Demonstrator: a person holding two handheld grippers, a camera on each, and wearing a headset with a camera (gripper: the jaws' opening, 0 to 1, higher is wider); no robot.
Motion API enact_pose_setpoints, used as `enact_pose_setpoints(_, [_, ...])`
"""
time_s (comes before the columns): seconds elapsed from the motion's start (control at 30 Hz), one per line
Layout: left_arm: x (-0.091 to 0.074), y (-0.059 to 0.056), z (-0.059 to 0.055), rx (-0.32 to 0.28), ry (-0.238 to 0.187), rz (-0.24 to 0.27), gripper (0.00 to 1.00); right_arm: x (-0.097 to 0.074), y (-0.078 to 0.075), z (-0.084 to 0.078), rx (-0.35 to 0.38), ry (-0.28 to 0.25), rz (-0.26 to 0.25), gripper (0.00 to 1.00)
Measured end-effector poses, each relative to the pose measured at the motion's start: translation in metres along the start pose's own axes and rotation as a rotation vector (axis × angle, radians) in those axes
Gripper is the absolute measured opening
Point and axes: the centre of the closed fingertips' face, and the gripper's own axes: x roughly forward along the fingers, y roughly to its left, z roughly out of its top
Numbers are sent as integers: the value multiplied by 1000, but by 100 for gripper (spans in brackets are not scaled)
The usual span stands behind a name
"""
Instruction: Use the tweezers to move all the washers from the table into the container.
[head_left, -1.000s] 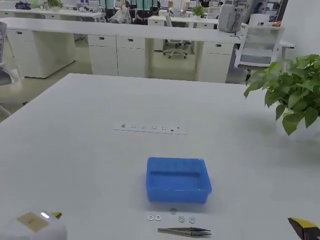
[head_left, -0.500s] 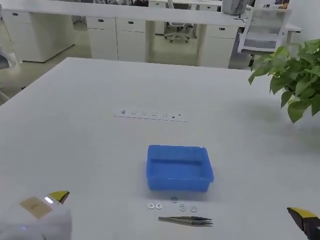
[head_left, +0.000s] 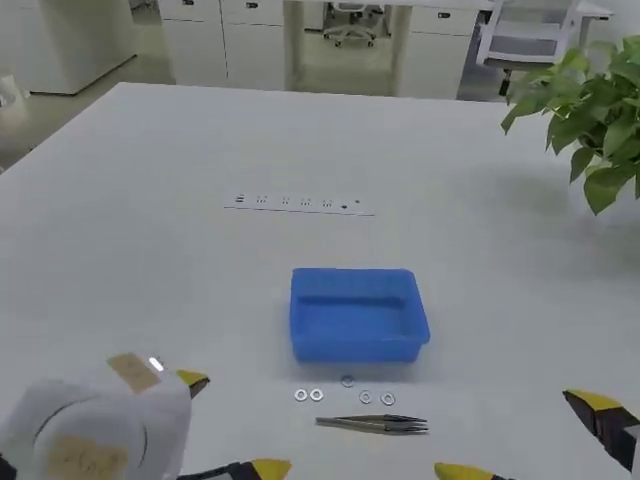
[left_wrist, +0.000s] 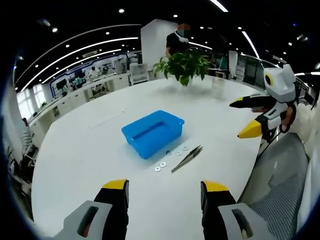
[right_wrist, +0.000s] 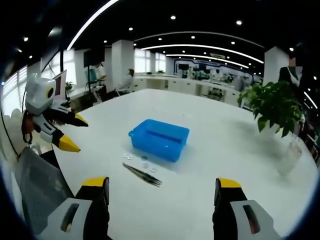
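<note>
- More of the left tongs (head_left: 230, 425) and right tongs (head_left: 525, 437) is seen than a second ago; both are released and empty.
- The washers (head_left: 316, 394) lie on the tabletop (head_left: 150, 250) at 6 o'clock of the container (head_left: 350, 345), and the tweezers (head_left: 372, 424) are untouched below them.
- Grasping the tweezers is judged next.

Five small round metal washers (head_left: 316, 395) lie at 6 o'clock of the one blue rectangular plastic container (head_left: 357, 315): a pair toward 7, a single at 6, a pair toward 5. One pair of slim metal tweezers (head_left: 372, 424) lies at 6 o'clock of the washers. One flat white socket strip (head_left: 300, 203) sits at 12 o'clock of the container, and one green leafy plant (head_left: 590, 110) at 2 o'clock. There are two yellow-tipped grippers: the left gripper (left_wrist: 162, 187) and the right gripper (right_wrist: 162, 187).
</note>
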Motion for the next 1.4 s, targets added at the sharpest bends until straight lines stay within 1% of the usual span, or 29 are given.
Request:
enact_pose_setpoints(0.1, [12, 0, 3, 29, 14, -26, 57, 1, 1, -1, -2, 5, 5, 85])
enact_pose_setpoints(0.13, [17, -2, 4, 43, 18, -42, 55, 2, 1, -2, -3, 8, 3, 85])
enact_pose_setpoints(0.2, [26, -2, 7, 63, 20, -54, 47, 2, 0, -3, -4, 13, 2, 85])
enact_pose_setpoints(0.3, [39, -4, 7, 89, 35, -84, 39, 3, -2, -6, 3, 22, -2, 85])
enact_pose_setpoints(0.37, [48, -6, 5, 97, 44, -115, 33, 3, -3, -6, 8, 21, -3, 84])
enact_pose_setpoints(0.4, [52, -6, 4, 98, 48, -125, 29, 3, -4, -6, 11, 21, -5, 84])
enact_pose_setpoints(0.43, [58, -7, 1, 105, 60, -142, 25, 3, -5, -7, 15, 24, -5, 84])
enact_pose_setpoints(0.53, [70, -7, -5, 134, 82, -159, 20, 5, -6, -10, 21, 32, -4, 83])
enact_pose_setpoints(0.57, [74, -7, -9, 147, 97, -168, 18, 6, -6, -11, 22, 38, -1, 83])
enact_pose_setpoints(0.6, [78, -7, -10, 150, 98, -168, 14, 7, -6, -11, 21, 38, 0, 83])
enact_pose_setpoints(0.63, [83, -7, -13, 158, 103, -182, 11, 8, -6, -12, 20, 39, 2, 83])
enact_pose_setpoints(0.7, [90, -9, -17, 167, 118, -204, 11, 11, -4, -13, 26, 47, 11, 83])
enact_pose_setpoints(0.77, [95, -11, -20, 175, 128, -213, 12, 13, -3, -13, 28, 46, 15, 83])
enact_pose_setpoints(0.9, [107, -14, -23, 201, 137, -236, 9, 17, 3, -13, 23, 53, 27, 83])
enact_pose_setpoints(1.0, [115, -15, -28, 226, 160, -249, 8, 20, 7, -14, 21, 60, 39, 83])
enact_pose_setpoints(1.13, [119, -15, -30, 229, 165, -254, 6, 20, 10, -14, 9, 64, 46, 83])
enact_pose_setpoints(1.3, [123, -25, -35, 261, 177, -292, 3, 21, 13, -17, 5, 77, 57, 83])
enact_pose_setpoints(1.33, [122, -26, -32, 261, 165, -299, 1, 21, 13, -17, 5, 77, 58, 83])
enact_pose_setpoints(1.4, [122, -30, -32, 273, 160, -314, 0, 22, 16, -17, 1, 78, 64, 83])
